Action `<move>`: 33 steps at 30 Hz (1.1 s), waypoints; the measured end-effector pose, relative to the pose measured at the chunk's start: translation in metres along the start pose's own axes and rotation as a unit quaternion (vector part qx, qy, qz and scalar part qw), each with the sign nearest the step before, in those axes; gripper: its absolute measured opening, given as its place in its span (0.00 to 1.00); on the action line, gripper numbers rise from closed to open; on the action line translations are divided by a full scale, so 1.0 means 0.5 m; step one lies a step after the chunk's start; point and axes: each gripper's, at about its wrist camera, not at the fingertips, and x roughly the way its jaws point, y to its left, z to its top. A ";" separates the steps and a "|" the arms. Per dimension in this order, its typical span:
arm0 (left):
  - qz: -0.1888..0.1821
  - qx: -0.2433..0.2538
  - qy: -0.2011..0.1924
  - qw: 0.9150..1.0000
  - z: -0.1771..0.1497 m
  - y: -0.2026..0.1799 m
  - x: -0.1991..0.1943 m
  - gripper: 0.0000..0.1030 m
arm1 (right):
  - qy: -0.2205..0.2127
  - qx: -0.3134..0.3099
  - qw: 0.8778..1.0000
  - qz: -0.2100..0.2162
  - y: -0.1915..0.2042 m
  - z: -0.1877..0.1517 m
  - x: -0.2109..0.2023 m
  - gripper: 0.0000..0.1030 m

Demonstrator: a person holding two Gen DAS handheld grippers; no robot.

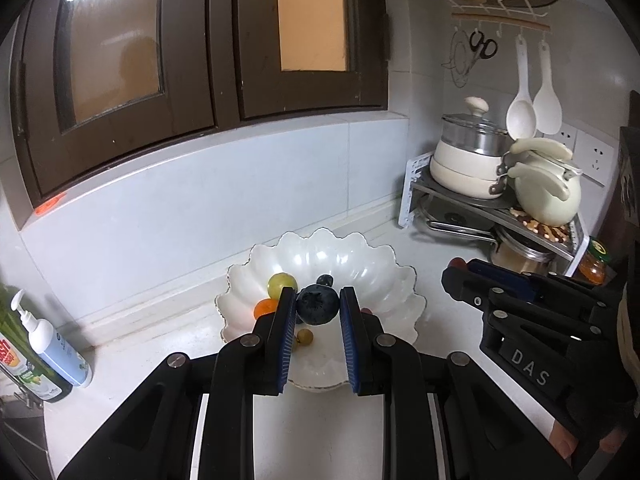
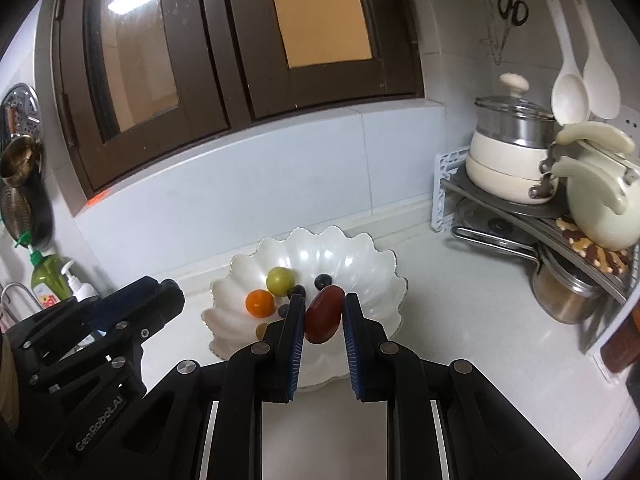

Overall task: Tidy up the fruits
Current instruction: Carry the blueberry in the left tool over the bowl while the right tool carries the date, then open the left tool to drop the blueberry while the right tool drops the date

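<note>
A white scalloped bowl (image 1: pixel 360 264) (image 2: pixel 360 272) stands on the counter by the tiled wall. In it lie a green fruit (image 1: pixel 282 283) (image 2: pixel 281 280), an orange one (image 1: pixel 265 307) (image 2: pixel 260 303), a small blueberry (image 1: pixel 325 280) (image 2: pixel 323 281) and a small yellowish fruit (image 1: pixel 305 336). My left gripper (image 1: pixel 318 304) is shut on a large blueberry (image 1: pixel 318 305) above the bowl's near side. My right gripper (image 2: pixel 324 312) is shut on a dark red oval fruit (image 2: pixel 324 314), also over the bowl. Each gripper shows at the edge of the other's view.
A corner rack (image 1: pixel 472 200) (image 2: pixel 500 204) at the right holds cream pots, a kettle (image 1: pixel 548 196) and a steel pot. Spoons and scissors hang above it. Soap bottles (image 1: pixel 52 348) (image 2: pixel 50 280) stand at the left. A brown-framed window (image 1: pixel 200 60) sits behind the bowl.
</note>
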 end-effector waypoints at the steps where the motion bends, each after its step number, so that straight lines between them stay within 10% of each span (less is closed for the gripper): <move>1: 0.002 -0.001 0.003 1.000 0.003 0.001 0.009 0.22 | 0.004 -0.003 1.000 -0.001 0.000 0.005 0.011 0.20; 33: 0.021 -0.004 0.164 0.986 -0.044 0.009 0.282 0.22 | 0.170 -0.033 0.985 -0.007 -0.032 -0.001 0.308 0.20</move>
